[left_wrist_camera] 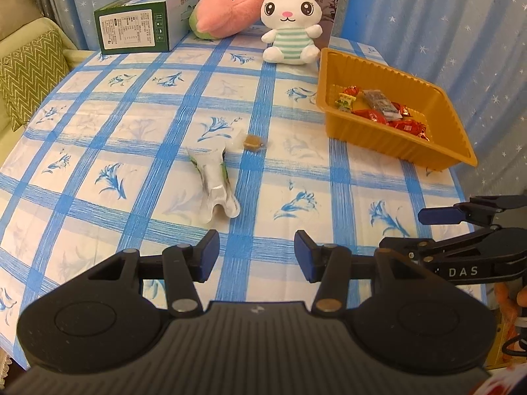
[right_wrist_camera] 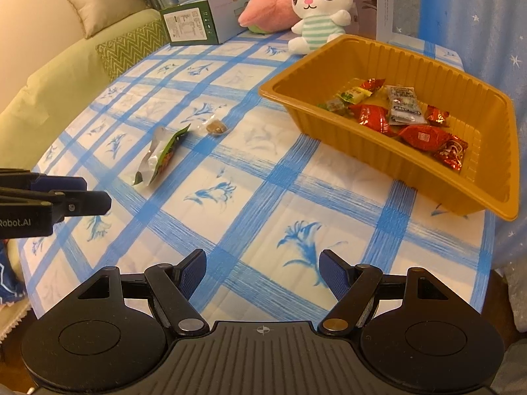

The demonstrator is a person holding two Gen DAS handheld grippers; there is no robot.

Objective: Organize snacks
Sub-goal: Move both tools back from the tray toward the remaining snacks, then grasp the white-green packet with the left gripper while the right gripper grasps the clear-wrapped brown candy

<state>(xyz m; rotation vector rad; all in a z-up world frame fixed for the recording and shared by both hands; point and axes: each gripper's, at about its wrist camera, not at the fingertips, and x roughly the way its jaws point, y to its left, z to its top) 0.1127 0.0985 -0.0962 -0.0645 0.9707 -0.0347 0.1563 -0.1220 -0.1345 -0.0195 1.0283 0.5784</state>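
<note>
Left claw, right claw tilted down over table, jaws apart, empty.

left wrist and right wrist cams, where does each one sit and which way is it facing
Left wrist: on the left gripper, angled down across the checked table toward the silver-green packet; own open fingers below, right gripper at right edge.
Right wrist: on the right gripper, angled down toward the yellow tray; own open fingers below, left gripper at left edge.
Shared: table, packet, brown candy, tray, bunny plush.
</note>
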